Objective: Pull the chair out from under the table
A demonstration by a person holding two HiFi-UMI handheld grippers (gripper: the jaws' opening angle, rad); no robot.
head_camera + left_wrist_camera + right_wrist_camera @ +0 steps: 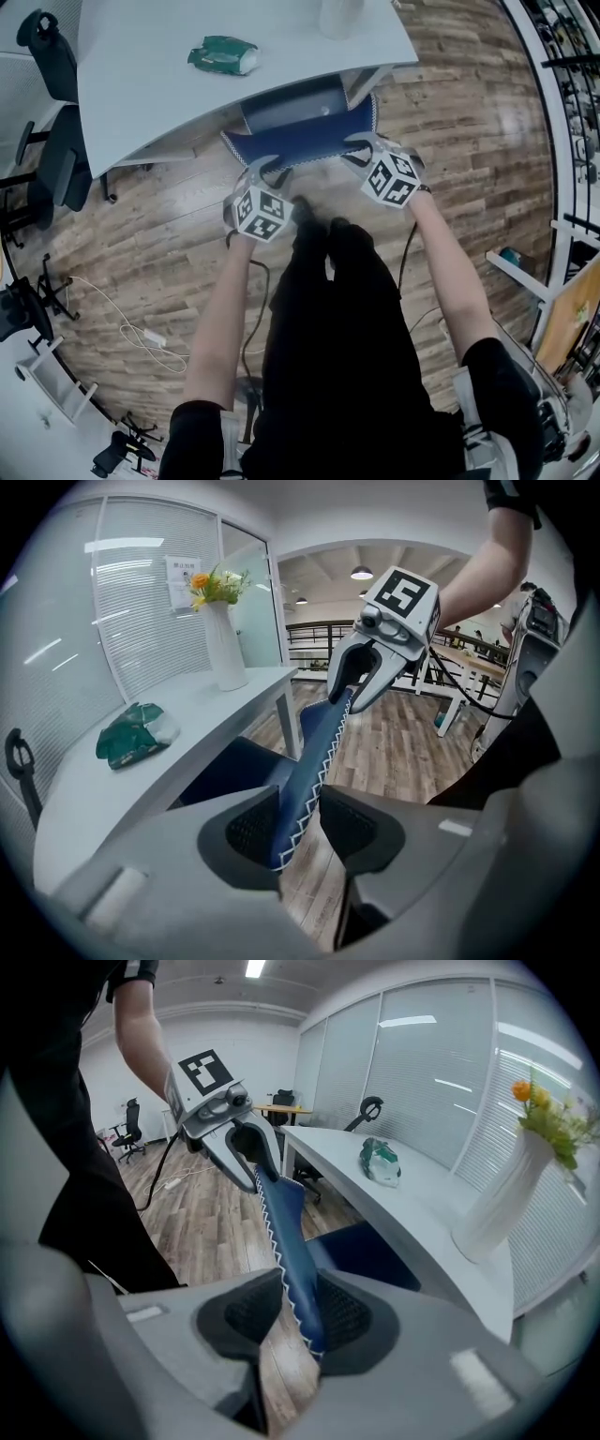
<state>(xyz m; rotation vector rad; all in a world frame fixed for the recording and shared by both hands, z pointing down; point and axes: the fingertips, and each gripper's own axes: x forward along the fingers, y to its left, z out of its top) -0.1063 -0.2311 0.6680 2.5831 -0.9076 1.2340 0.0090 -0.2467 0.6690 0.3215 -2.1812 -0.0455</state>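
The chair's blue backrest (300,141) with white zigzag stitching stands at the edge of the white table (169,103); its seat (291,105) is under the tabletop. My left gripper (267,171) clamps the backrest's left top corner, and in the left gripper view the blue edge (305,780) fills the space between both pads of that gripper (300,822). My right gripper (361,150) is shut on the right corner, with the backrest (286,1241) pressed between its pads (286,1321). Each gripper view shows the other gripper at the far end, right (345,697) and left (258,1171).
A green packet (223,54) and a white vase with flowers (225,644) sit on the table. Dark office chairs (56,141) stand at the left. A white cable with a plug (141,333) lies on the wooden floor. The person's black-clad legs (328,309) are right behind the chair.
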